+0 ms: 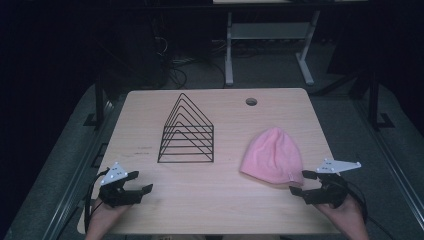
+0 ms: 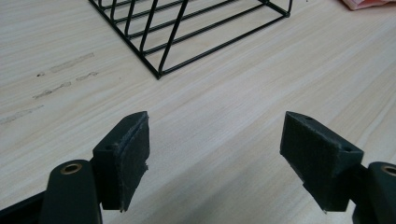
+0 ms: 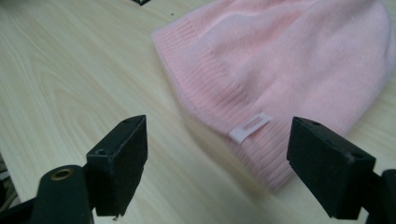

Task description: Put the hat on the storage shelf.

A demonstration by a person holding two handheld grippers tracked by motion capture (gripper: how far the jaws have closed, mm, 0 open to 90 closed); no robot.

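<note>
Resting low at the near corners of the table (image 1: 210, 200), both tools point inward: left gripper (image 1: 140, 182) at the near-left, right gripper (image 1: 302, 182) at the near-right, each with jaws spread wide and nothing between them. The high view gives the whole layout: a black wire rack (image 1: 187, 132) of nested triangles stands left of centre, nothing in it, and a pink beanie (image 1: 272, 155) lies flat to its right, well apart from the rack. A round hole (image 1: 251, 102) sits near the far edge. The right gripper view adds detail: the beanie's ribbed hem and a small white tag (image 3: 250, 127) just ahead of the jaws, not touched. The left gripper view shows faint scuff marks (image 2: 65, 77) on the wood beside the rack's near corner. Bare table lies between the grippers.
</note>
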